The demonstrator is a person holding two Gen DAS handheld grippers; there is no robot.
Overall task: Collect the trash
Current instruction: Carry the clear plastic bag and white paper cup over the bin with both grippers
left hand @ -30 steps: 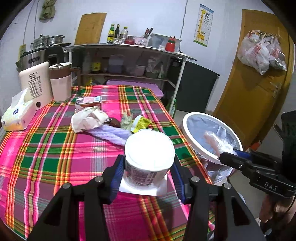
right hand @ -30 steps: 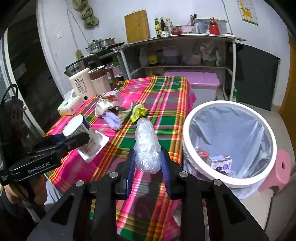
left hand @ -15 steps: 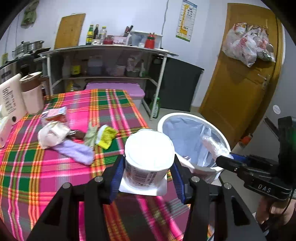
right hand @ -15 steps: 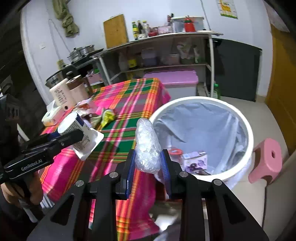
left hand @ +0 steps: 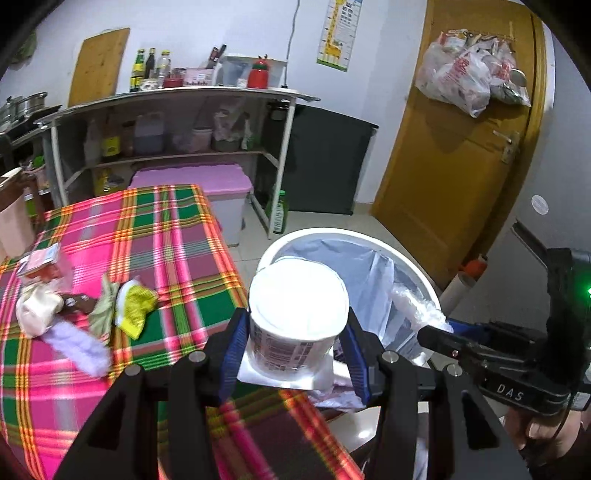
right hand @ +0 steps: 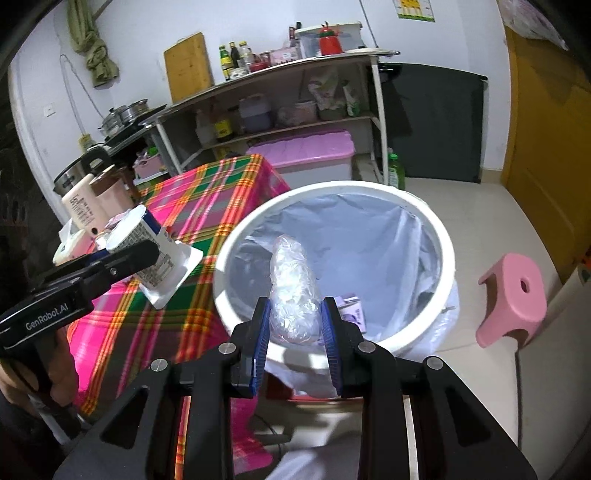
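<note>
The right gripper point(left hand: 436, 334) carries the white lettering "DAS" on the side of its black body, and the left gripper point(right hand: 147, 254) carries "GenRobot.AI" in white on its black body. The cream bottle point(right hand: 82, 207) at the far end of the plaid table shows the figure "55" printed near its top, with smaller lines beneath too small to read. Printing on the white cup point(left hand: 297, 325) label and on the giraffe wall chart point(left hand: 339, 35) is visible but not legible.
</note>
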